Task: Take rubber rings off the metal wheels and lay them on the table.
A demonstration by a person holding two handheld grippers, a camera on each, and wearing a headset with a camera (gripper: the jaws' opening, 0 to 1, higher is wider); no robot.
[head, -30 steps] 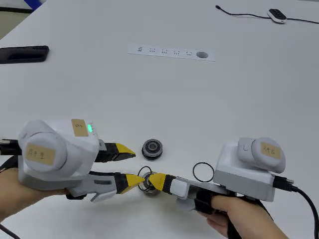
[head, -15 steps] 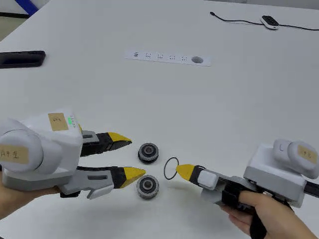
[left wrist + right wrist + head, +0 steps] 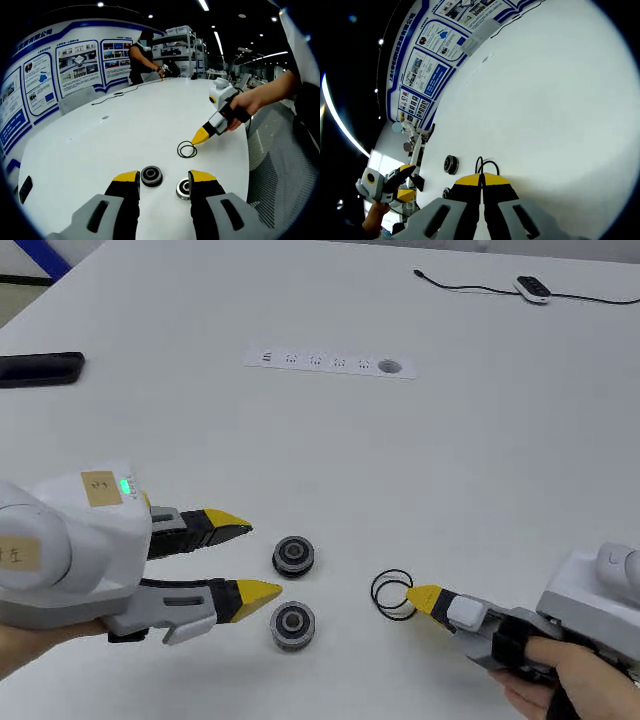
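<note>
My right claw (image 3: 415,597) is pressed together, both yellow tips meeting in one line in the right gripper view (image 3: 481,179). It pinches the near edge of the rubber rings (image 3: 374,592). There are two thin black loops, one overlapping the other, and which of them is between my tips I cannot tell. They lie flat on the white table (image 3: 480,460), to the right of the wheels and apart from them. From the left gripper view the rings (image 3: 178,149) are on the table just in front of the right claw's tip (image 3: 201,136), and in the right gripper view they (image 3: 490,162) come out directly from my closed tips.

My left claw (image 3: 258,560) is spread wide and holds nothing. The two metal wheels sit close to its tips. The far wheel (image 3: 293,556) is just in front of the gap between the jaws, and the near wheel (image 3: 292,624) is just beside the lower jaw. In the left gripper view (image 3: 164,177) one wheel (image 3: 151,176) shows between the jaws and the other (image 3: 184,187) is by the right jaw.

Farther on the table there is a white power strip (image 3: 330,363), a black phone (image 3: 40,368) at the left edge, and a small remote (image 3: 530,287) with a cable at the far side.
</note>
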